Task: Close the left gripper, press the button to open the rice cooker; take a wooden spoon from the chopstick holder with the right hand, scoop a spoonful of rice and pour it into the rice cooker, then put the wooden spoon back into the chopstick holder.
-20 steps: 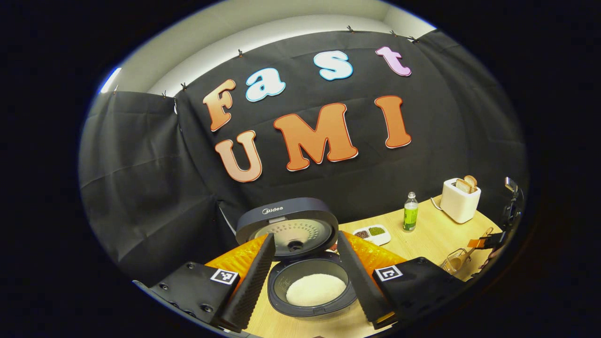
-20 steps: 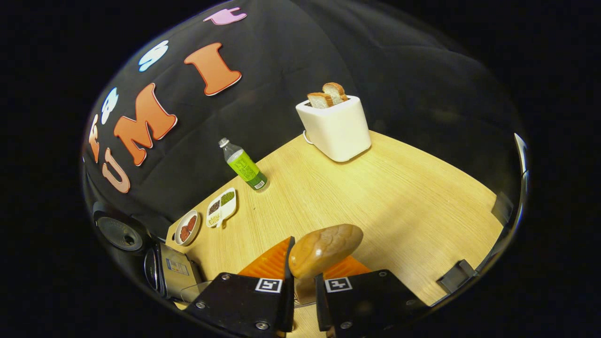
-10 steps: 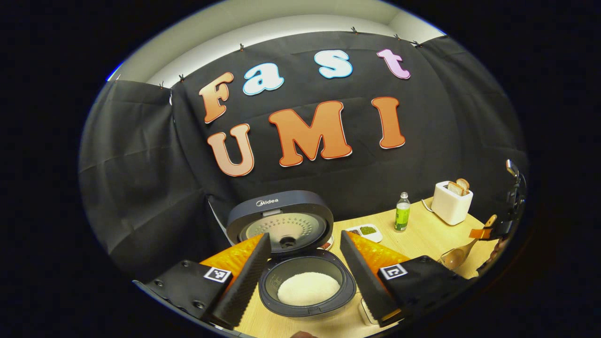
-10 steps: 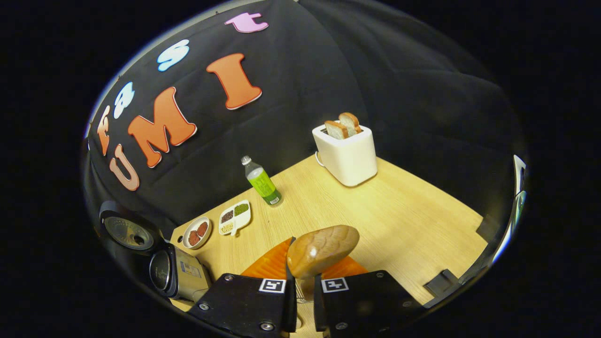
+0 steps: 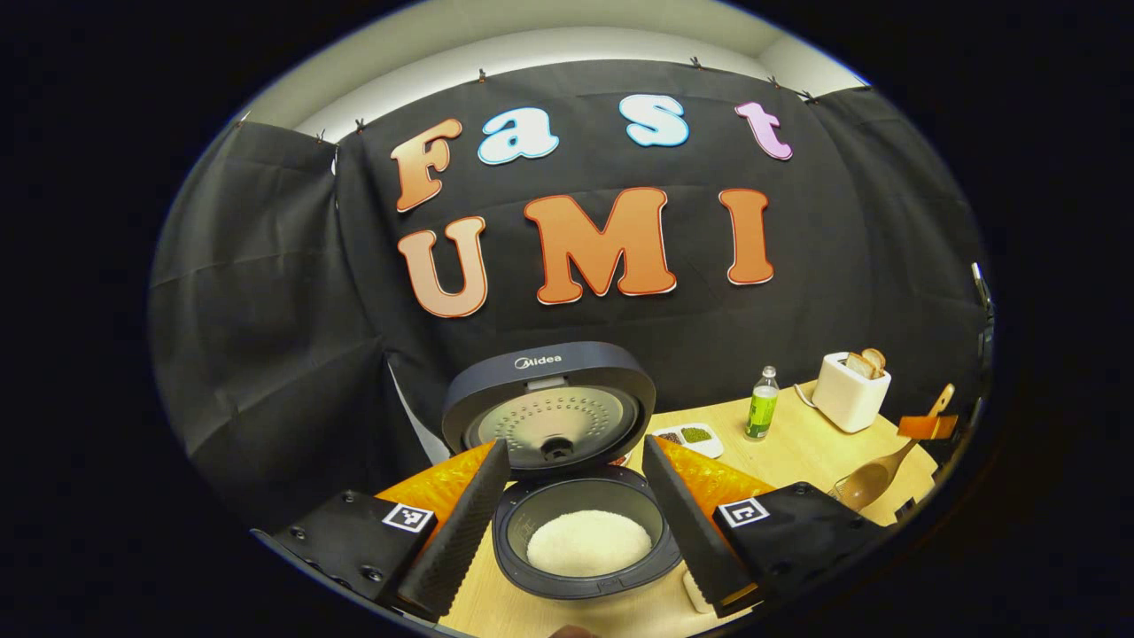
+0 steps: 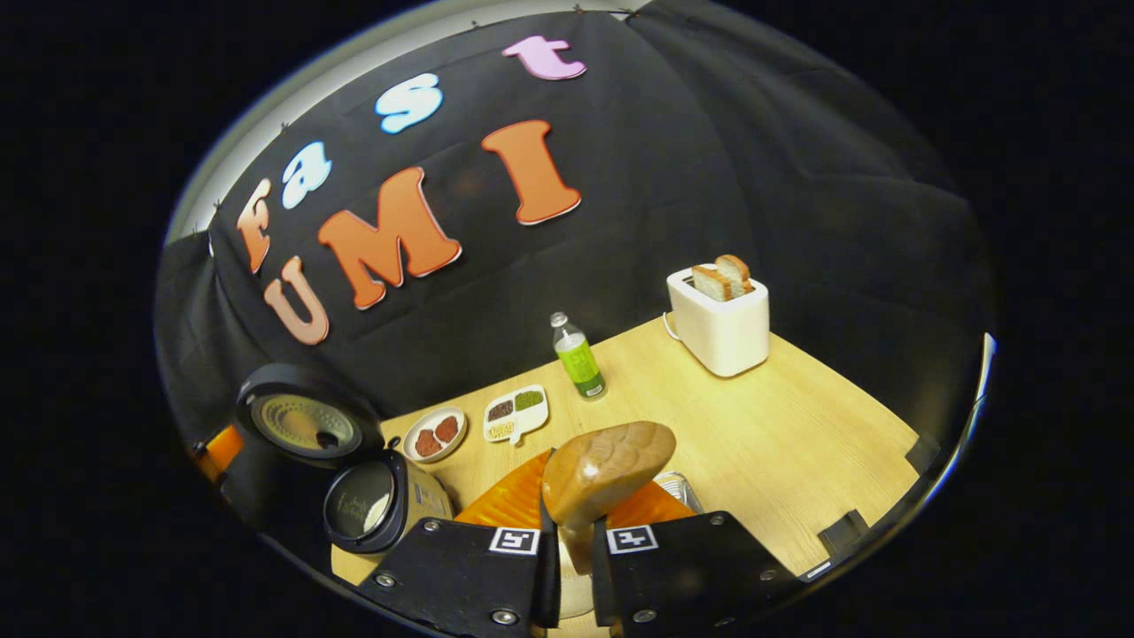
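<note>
Wooden spoon (image 6: 607,470): held by its handle in the closed jaws of the right gripper (image 6: 567,554), bowl lifted off the table (image 6: 797,425) to the right of the rice cooker (image 5: 576,496), ready for scooping. The cooker stands lid-up, framed between the left gripper (image 5: 576,523) jaws, which are spread apart. The chopstick holder's rim is barely visible behind the spoon; the rice source cannot be made out.

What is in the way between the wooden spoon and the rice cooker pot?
Nothing visible. The dark rice cooker has its round lid tipped up, so the pot is open. The brown wooden spoon, gripped in the right tongs, has only bare light wooden table around it.
</note>
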`<state>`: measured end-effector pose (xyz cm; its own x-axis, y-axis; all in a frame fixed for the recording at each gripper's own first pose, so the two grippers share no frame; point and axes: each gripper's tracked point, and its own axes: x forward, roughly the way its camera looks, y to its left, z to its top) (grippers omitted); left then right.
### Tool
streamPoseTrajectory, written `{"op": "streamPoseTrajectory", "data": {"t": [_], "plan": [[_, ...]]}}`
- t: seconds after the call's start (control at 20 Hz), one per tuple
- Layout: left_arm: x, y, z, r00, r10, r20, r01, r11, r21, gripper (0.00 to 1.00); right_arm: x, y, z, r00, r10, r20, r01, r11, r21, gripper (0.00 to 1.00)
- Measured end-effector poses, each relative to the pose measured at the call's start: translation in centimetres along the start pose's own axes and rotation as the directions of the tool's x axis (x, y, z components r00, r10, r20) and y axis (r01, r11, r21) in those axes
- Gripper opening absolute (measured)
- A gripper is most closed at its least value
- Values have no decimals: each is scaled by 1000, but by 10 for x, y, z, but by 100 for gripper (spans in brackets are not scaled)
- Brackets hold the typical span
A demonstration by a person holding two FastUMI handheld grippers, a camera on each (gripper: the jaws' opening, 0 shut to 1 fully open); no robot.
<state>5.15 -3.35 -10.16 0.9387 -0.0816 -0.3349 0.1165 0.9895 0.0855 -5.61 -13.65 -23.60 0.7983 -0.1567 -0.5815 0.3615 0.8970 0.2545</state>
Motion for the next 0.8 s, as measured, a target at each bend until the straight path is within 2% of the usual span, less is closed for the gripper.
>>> {"op": "streamPoseTrajectory", "data": {"t": [0.1, 0.3, 0.55, 0.8], "plan": [[0, 7, -4, 1000, -1, -7, 1, 1000, -8, 94, -2, 32, -11, 998, 61, -13, -61, 998, -32, 13], [2, 19, -14, 1000, 2, -26, -3, 1000, -21, 94, 8, 55, -46, 995, 87, -47, -95, 975, -203, 13], [1, 31, -21, 999, 7, -31, -7, 1000, -12, 94, 30, 48, -97, 997, 11, -80, -43, 907, -418, 14], [1, 41, -30, 999, 10, -51, -11, 1000, -10, 94, 43, 39, -137, 994, -58, -88, 3, 853, -522, 12]]}}
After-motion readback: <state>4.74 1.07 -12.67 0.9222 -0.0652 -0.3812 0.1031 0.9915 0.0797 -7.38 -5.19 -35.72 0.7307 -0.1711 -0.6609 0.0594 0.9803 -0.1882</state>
